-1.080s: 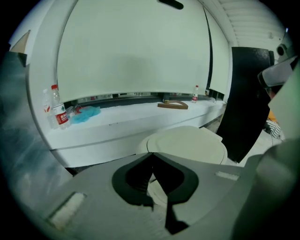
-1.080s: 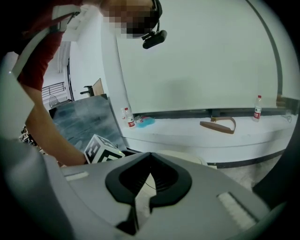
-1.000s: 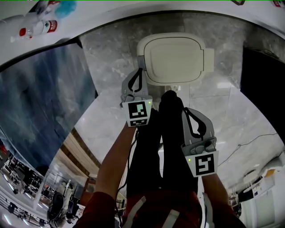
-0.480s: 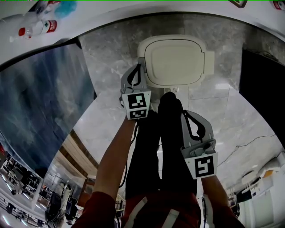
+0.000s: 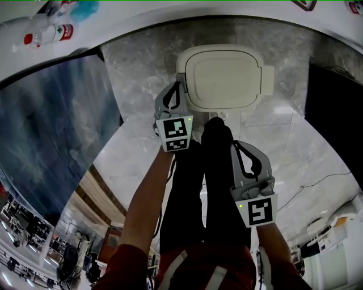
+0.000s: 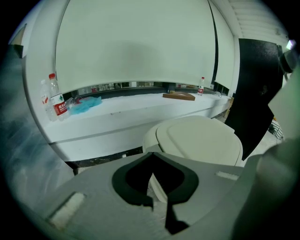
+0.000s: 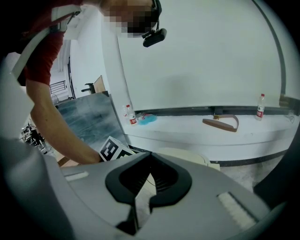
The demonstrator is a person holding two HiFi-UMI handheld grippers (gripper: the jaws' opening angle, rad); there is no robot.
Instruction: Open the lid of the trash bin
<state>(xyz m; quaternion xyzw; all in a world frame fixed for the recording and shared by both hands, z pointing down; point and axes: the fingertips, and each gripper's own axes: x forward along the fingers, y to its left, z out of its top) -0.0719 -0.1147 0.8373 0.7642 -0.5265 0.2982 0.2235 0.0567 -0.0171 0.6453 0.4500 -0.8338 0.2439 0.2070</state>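
The trash bin (image 5: 224,76) stands on the marble floor ahead of me, its cream lid (image 6: 199,140) down flat. My left gripper (image 5: 177,85) hovers at the bin's left edge, jaws shut and empty; in the left gripper view the tips (image 6: 151,157) meet just before the lid's near rim. Further back and lower hangs my right gripper (image 5: 237,141), also shut on nothing, beside the person's black-clad leg (image 5: 218,153). In the right gripper view its tips (image 7: 151,153) point at the bin (image 7: 183,154) and the left gripper's marker cube (image 7: 115,150). A black shoe (image 5: 215,122) sits at the bin's base.
A white ledge (image 5: 113,22) runs behind the bin, with bottles (image 5: 48,35) and a blue cloth (image 5: 85,8) on it. A dark grey panel (image 5: 51,124) leans at the left, a black panel (image 5: 334,107) stands at the right. A thin cable (image 5: 312,184) lies on the floor.
The left gripper has moved forward to the bin's left edge, then held still. The right gripper and the lid have not visibly moved.
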